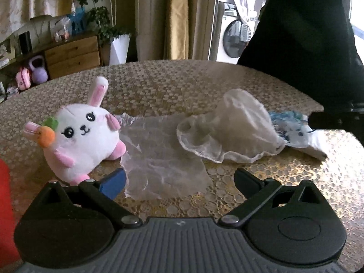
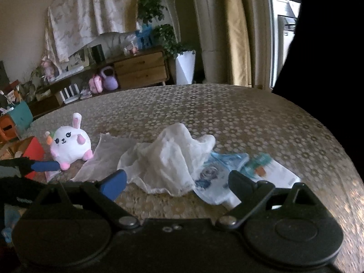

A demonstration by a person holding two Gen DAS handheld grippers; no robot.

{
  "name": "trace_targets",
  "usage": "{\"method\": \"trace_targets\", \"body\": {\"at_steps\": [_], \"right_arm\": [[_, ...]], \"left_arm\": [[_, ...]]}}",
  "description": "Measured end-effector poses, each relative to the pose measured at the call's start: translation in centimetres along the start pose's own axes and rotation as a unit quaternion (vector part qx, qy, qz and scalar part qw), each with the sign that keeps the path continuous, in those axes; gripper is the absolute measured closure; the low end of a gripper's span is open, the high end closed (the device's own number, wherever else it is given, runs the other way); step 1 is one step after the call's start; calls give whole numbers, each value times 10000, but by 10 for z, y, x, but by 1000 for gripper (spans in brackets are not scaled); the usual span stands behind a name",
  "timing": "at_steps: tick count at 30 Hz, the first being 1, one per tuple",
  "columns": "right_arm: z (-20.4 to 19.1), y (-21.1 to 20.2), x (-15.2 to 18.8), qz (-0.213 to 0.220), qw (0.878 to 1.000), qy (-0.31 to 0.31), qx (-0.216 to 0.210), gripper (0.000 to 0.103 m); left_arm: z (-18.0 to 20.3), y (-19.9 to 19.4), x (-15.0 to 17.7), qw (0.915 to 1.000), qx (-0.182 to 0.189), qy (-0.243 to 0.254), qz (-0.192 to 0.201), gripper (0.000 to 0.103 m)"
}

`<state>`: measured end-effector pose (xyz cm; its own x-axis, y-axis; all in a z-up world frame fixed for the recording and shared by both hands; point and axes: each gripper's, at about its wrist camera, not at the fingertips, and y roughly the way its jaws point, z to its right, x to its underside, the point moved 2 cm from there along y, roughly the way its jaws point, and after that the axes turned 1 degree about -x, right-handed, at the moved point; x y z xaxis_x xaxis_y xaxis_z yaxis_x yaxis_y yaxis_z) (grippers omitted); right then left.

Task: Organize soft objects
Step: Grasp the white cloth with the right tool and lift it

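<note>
Bunny plush (image 1: 84,132), white with pink ears and an orange carrot at its cheek, sits at the near left of the bench (image 1: 182,84) in the left wrist view, facing the camera, its right side touching a clear plastic bag (image 1: 163,159) that lies flat across the near middle. To the right of the bag lies a crumpled white gauze cloth (image 1: 229,129), and partly under that cloth's right end lies a blue-and-white printed cloth (image 1: 293,132). The left gripper (image 1: 179,179) hangs low over the near edge of the plastic bag with its fingers spread wide and nothing between them; its blue-tipped finger is just beside the plush's foot. A red object (image 1: 5,204) shows at the left edge. In the right wrist view the bunny plush (image 2: 69,145) sits far to the left, the plastic bag (image 2: 102,159) beside it, and the gauze cloth (image 2: 168,157) is heaped in the middle, covering the left part of the printed cloth (image 2: 218,173), which is blurred. The right gripper (image 2: 177,183) is near the near edge of the gauze cloth with fingers wide apart, holding nothing. The left gripper (image 2: 45,166) shows at the left, its blue tip just beside the plush.
</note>
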<state>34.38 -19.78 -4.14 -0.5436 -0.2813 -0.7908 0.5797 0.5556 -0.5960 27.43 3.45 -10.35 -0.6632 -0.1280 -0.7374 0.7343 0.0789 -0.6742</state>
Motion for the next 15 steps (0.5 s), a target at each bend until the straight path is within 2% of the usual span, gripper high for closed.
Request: {"method": "trace_targets", "body": {"at_steps": [7,15], "right_arm": [[-11,48,-16,-145,9996,-261,-25,7],[-18,96,-22,-328,9985,-402,145,7]], "left_arm": [[-3,26,2,9999,-111,-31,-129,1],[-9,44,2,9996,-127,-119,-210,1]]}}
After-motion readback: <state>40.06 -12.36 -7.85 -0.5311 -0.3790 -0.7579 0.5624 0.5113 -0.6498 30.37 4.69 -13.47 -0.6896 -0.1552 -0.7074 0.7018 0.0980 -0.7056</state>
